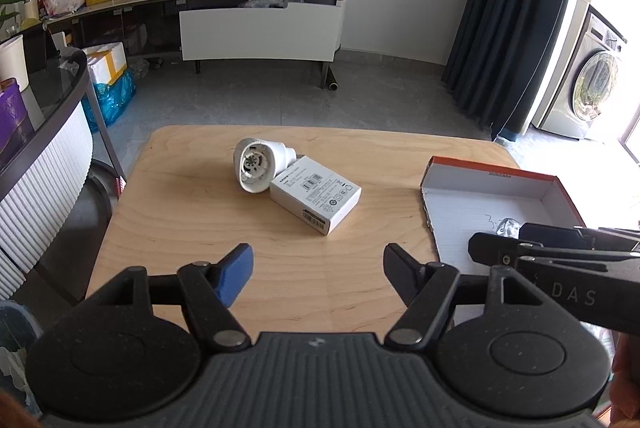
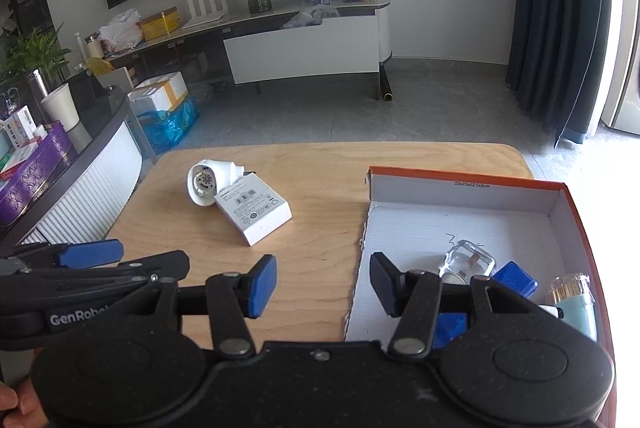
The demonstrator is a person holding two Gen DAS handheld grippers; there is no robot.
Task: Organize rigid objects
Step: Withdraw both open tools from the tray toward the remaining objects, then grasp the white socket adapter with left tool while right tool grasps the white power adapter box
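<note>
Left wrist view: the left claw (image 1: 318, 270) hangs wide open over the wooden table (image 1: 192, 224), gripping nothing. The white box (image 1: 316, 193) lies straight ahead of it, touching the white lamp part (image 1: 260, 164) just behind. The orange-rimmed tray (image 1: 492, 204) sits right of the white box.

Right wrist view: the right claw (image 2: 322, 284) is spread open too, empty, over the tray's (image 2: 420, 224) near left edge. The white box (image 2: 256, 212) is ahead, left of the tray. Inside the tray: a glass bottle (image 2: 468, 262), blue block (image 2: 516, 282) and teal jar (image 2: 574, 304).
</note>
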